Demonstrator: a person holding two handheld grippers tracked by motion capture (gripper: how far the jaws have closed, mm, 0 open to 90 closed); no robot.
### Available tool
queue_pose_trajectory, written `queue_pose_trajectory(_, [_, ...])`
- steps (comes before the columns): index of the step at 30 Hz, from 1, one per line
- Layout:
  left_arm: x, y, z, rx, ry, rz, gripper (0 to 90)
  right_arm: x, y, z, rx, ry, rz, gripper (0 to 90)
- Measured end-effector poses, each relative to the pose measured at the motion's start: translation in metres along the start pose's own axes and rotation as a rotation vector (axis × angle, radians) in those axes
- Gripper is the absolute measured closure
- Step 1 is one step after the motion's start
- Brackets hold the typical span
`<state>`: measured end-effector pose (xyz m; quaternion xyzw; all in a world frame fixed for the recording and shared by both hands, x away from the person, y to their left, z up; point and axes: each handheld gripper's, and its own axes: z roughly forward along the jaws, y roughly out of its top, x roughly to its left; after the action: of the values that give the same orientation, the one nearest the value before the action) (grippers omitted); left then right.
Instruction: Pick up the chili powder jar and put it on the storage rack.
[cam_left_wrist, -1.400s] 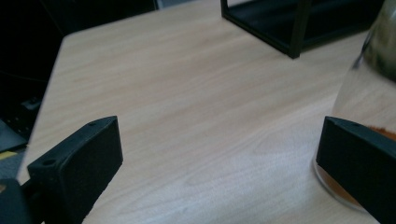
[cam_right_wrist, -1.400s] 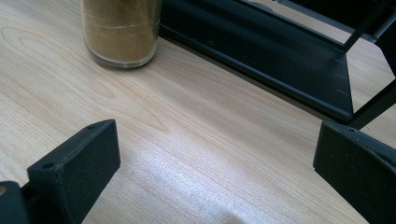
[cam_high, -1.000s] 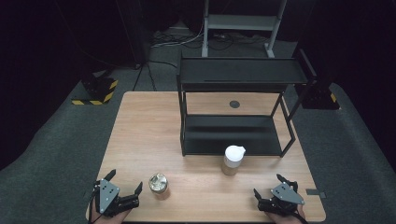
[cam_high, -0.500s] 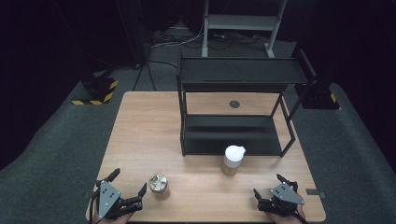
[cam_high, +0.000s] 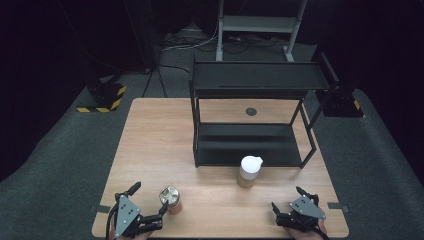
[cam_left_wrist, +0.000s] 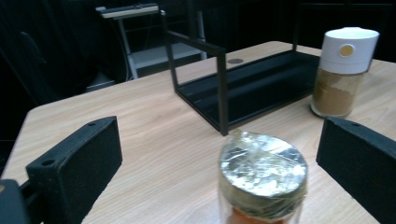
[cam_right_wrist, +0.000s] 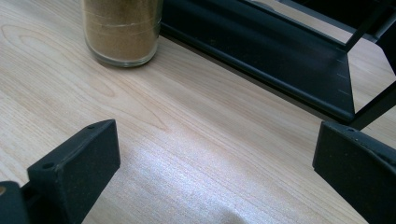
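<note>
The left gripper (cam_high: 149, 205) sits at the near left edge of the wooden surface (cam_high: 150, 145), jaws spread wide on either side of the foil-topped jar (cam_high: 170, 199) without touching it. In the left gripper view the jar (cam_left_wrist: 262, 179) stands upright between the 2 jaws, its lower body cut off by the frame, so only a strip of orange content shows under the wrapped lid. The right gripper (cam_high: 289, 200) rests at the near right edge, jaws also wide apart and holding nothing. The white-capped spice jar (cam_high: 249, 171) stands just in front of the black rack (cam_high: 255, 80); in the right gripper view its cap is cut off (cam_right_wrist: 122, 30). The person's hands are mostly hidden under the grippers.
</note>
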<state>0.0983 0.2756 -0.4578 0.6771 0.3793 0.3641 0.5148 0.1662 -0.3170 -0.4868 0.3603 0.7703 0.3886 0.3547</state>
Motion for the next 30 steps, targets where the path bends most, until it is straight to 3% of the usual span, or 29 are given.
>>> queue_pose_trajectory(13, [-0.005,-0.008,0.013,0.011,-0.057,-0.007,0.4,-0.001,0.0,0.0,0.001,0.002,0.007,0.0])
queue_pose_trajectory(30, [-0.007,-0.016,0.03,0.055,-0.094,-0.031,0.4,-0.002,-0.001,0.0,-0.004,0.005,0.009,0.0])
